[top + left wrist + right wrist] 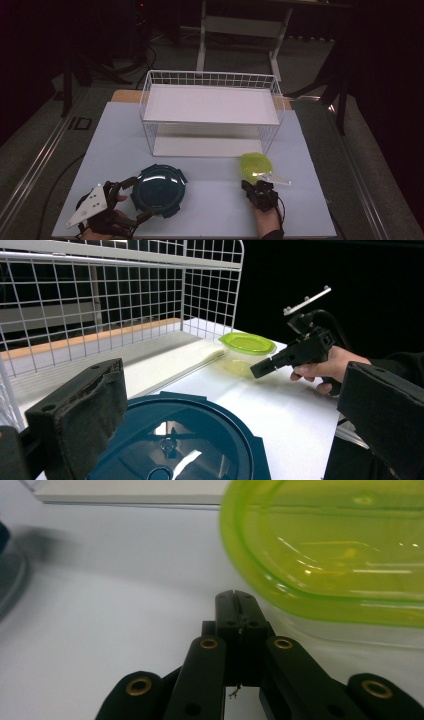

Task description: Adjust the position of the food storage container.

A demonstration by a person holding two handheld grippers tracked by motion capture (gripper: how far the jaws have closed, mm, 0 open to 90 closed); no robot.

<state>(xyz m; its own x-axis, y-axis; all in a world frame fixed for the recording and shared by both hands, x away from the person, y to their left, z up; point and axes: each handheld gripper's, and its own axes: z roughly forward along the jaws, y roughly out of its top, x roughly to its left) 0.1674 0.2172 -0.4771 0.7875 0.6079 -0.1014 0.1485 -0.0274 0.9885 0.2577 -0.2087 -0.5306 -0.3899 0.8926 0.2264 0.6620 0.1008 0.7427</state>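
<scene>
On the white table (210, 200), near the front edge: left gripper (134, 199) sits at the left side of the dark teal round container (161, 189), jaws spread wide. From above, one jaw is at the lid's upper-left rim, the other at its lower-left rim, so the container's left side lies between them. Left gripper view agrees: teal lid (175, 440) low between the two black padded jaws, neither pad visibly pressing it. Contact at the rim: can't tell.

Right gripper (248, 186) is front right of the table, held in the person's right hand (265, 220). Jaws are together, nothing between them; the right gripper view shows the two black tips pressed against each other, right gripper (235, 597). Tips point at the small clear tub with the lime-green lid (256, 165) and sit just beside its near edge, under the lid's overhang. Touching the tub wall or not: can't tell. Green lid (325, 545) looks seated on the tub.

Left gripper view also catches the right gripper (257, 371) low at the tub's base.

Behind both containers: white wire rack (210, 85), two tiers, standing mid-table. Green tub is just off its front right corner. Teal container is well apart from the green tub, front left of the rack.
</scene>
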